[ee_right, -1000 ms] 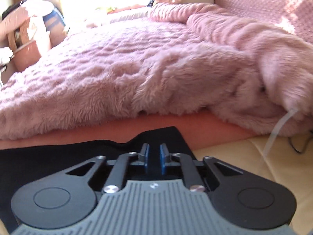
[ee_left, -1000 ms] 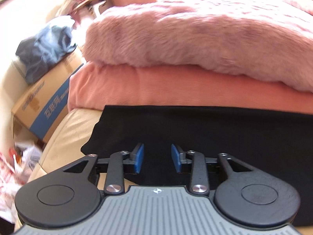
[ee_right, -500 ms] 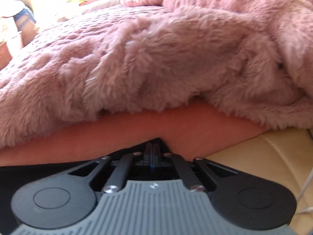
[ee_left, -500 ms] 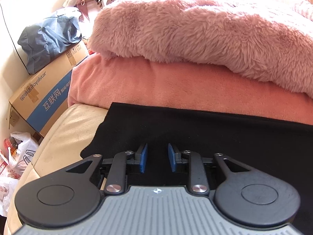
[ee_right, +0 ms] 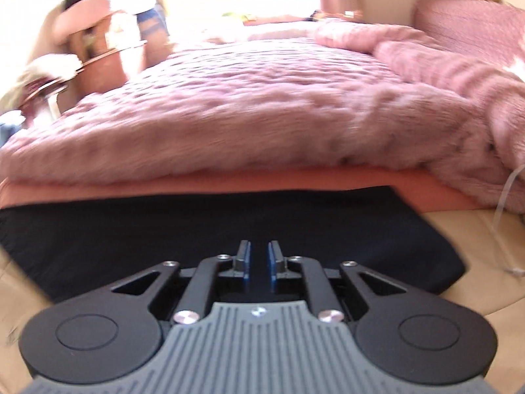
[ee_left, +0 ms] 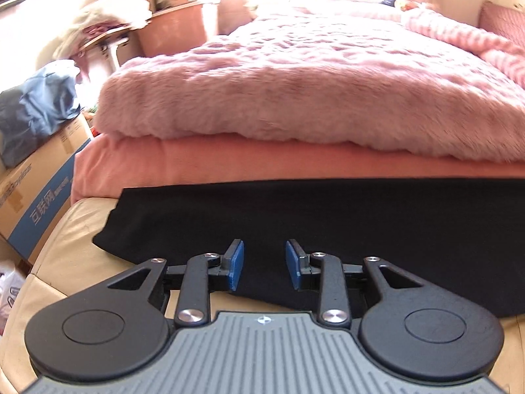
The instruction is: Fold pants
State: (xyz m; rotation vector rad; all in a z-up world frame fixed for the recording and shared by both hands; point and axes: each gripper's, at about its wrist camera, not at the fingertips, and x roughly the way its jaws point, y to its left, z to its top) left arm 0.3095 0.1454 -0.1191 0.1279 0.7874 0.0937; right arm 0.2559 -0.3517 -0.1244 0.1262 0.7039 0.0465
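Note:
The black pants [ee_left: 328, 216] lie flat as a folded band on the cream leather surface [ee_left: 65, 256], along the bed's edge. They also show in the right wrist view [ee_right: 197, 229], with their right end near the cream cushion. My left gripper [ee_left: 264, 264] hangs over the pants' near edge at their left end, open and empty. My right gripper [ee_right: 258, 259] is above the pants near their right end, jaws slightly apart with nothing between them.
A fluffy pink blanket [ee_left: 311, 98] over a salmon sheet [ee_left: 229, 164] rises just behind the pants. A cardboard box [ee_left: 36, 190] with a blue bag [ee_left: 36, 111] on it stands at the left. A thin clear cable [ee_right: 502, 216] hangs at the right.
Both grippers pulled back and up from the pants' far edge. The right jaws, shut half a second ago, parted slightly. The left jaws widened. The pants now lie flat.

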